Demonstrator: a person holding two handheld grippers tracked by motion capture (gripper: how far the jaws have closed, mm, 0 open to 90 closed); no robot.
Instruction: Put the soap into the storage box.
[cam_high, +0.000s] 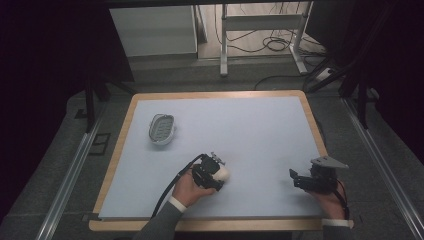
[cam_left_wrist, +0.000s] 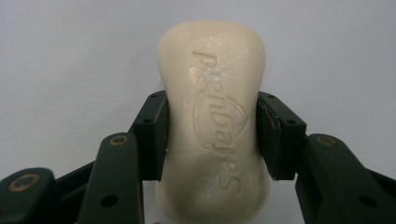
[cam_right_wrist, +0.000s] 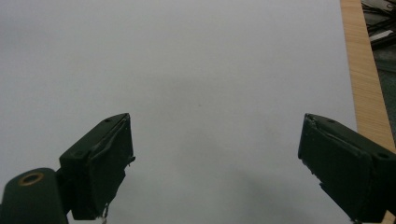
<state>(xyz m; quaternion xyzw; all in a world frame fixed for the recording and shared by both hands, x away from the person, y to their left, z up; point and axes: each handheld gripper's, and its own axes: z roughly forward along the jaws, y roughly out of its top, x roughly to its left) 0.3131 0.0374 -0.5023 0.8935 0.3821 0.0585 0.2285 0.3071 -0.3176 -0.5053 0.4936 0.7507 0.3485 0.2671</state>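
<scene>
Insp. notes, L to R. I see a soap dish (cam_high: 162, 129) on the far-left part of the mat (cam_high: 250, 130), well apart from both hands, with a strip of bare mat between it and the left wooden table edge (cam_high: 119, 150).

Next, my left gripper (cam_high: 214, 172) sits near the mat's front, a bit left of centre. In the left gripper view its jaws are pinching the bar of soap (cam_left_wrist: 214, 126) at the waist, pads (cam_left_wrist: 154, 133) pressed on both long sides, embossed lettering facing the cam. The soap lies on the mat, far end pointing away from me. Its cable trails back toward the front edge.

Centre: wide stretch of bare mat between the two grippers.

Right gripper (cam_high: 299, 180) sits near the front-right corner, jaws spread wide, nothing between them, per the right gripper view (cam_right_wrist: 215, 163). The wood border (cam_right_wrist: 366, 93) runs close by on that side, so little margin to the right; ample room ahead.
</scene>
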